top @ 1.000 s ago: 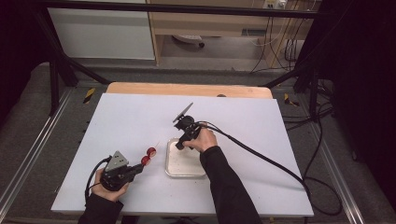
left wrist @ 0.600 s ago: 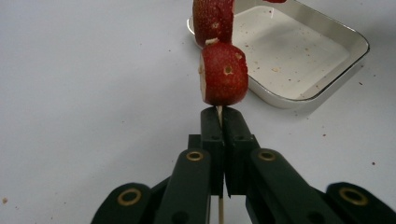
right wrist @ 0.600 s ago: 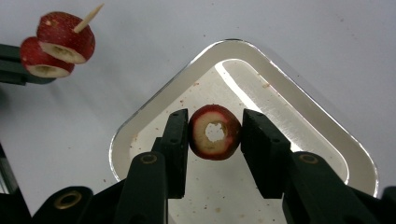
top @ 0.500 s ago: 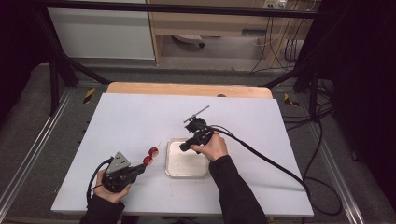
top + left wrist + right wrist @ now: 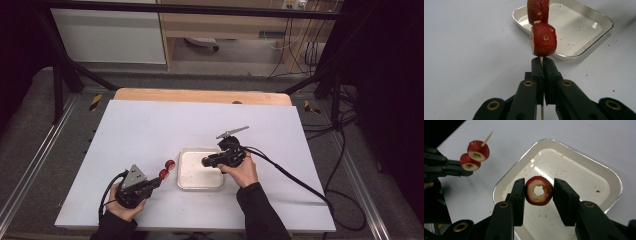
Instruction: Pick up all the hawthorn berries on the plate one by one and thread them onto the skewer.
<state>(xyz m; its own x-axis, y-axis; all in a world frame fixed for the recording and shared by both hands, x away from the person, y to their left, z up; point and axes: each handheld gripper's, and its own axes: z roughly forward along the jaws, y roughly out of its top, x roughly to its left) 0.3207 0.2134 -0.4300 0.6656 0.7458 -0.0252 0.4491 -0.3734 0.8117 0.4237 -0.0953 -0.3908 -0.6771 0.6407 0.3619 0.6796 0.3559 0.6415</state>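
1. L gripper (image 5: 541, 62): jaws clamped on thin wooden skewer (image 5: 541, 59) w/ two red cored fruit pieces (image 5: 543, 38).
2. R gripper (image 5: 539, 191): jaws pinch red cored fruit ring (image 5: 539, 190) over shallow square metal tray (image 5: 584, 167); skewer at its 10 o'clock.

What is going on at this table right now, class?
A person is threading cored red fruit pieces onto a wooden skewer. The left hand-held gripper is shut on the skewer, which already carries two fruit pieces. The right hand-held gripper grips a third, ring-shaped fruit piece above the shallow metal tray, whose floor holds crumbs. The skewer's pointed tip is bare, and the third piece is not yet on it.
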